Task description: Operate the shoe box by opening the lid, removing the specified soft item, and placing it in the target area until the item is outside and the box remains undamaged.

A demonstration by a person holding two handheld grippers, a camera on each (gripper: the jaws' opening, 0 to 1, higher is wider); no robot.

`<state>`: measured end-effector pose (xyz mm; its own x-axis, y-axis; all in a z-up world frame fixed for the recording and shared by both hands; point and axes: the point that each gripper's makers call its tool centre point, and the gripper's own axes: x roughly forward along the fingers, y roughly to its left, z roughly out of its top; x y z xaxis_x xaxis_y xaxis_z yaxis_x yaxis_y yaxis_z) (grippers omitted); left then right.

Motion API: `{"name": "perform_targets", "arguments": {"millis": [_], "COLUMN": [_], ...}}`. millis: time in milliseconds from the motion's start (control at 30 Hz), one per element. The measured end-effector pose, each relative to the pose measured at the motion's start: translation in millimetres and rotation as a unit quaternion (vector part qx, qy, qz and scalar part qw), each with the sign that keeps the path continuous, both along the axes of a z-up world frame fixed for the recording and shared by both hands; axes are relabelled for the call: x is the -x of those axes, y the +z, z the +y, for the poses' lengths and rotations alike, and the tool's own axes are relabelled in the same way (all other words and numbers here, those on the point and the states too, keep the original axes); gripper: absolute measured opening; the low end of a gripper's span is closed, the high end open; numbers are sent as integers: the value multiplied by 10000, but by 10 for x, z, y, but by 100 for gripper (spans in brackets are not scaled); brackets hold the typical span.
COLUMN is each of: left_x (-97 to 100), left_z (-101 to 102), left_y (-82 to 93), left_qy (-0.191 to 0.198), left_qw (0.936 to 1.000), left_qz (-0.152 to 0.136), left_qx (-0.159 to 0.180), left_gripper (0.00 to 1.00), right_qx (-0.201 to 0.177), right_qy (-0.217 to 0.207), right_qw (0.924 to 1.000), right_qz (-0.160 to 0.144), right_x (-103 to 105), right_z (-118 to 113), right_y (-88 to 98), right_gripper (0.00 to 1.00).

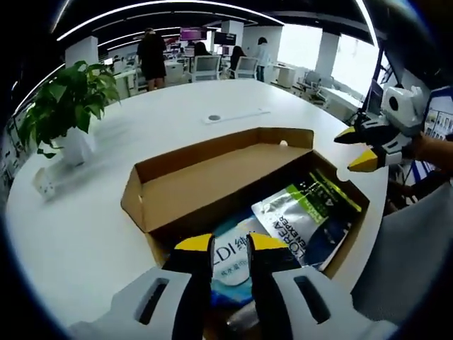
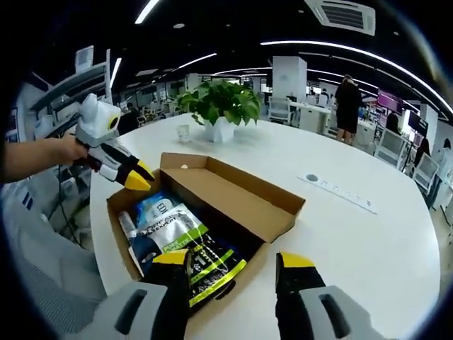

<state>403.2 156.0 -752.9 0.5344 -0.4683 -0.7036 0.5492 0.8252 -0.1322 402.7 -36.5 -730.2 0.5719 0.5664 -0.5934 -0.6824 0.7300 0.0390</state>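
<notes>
Left gripper (image 1: 231, 243) low at the box's near edge, jaws slightly parted, nothing between them, tips over the blue pouch (image 1: 230, 263). Right gripper (image 2: 233, 259) spread wide, empty, hovering at the box (image 2: 272, 216) corner above the black-and-lime packet (image 2: 209, 263). Lid (image 1: 212, 180) flipped back, lying open. Inside: blue pouch, silver bag (image 1: 301, 219), packet, all still in the box. Beyond, white table (image 1: 106, 234), potted plant (image 1: 67, 106), then desks and people far back.

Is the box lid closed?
No, the lid is flipped back flat on the table, and packets show inside the open box.
</notes>
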Motion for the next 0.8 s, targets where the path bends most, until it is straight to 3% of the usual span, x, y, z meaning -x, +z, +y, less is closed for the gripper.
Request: {"name": "perform_targets", "arguments": {"millis": [500,800], "left_x": [286,398], "left_z": [-296,-442], "left_y": [-181,-340], "left_qy": [-143,-119], "left_qw": [9947,9859], "left_qz": [756,1322], "left_qx": [687,1016], "left_gripper": [21,22], "right_qx": [-187,-238], "right_qy": [155,248], "right_qw": [9997,9994], "right_qz": [53,91], "right_x": [291,430], "right_z": [19,63], "right_y": [15,-13], "right_gripper": [59,61]}}
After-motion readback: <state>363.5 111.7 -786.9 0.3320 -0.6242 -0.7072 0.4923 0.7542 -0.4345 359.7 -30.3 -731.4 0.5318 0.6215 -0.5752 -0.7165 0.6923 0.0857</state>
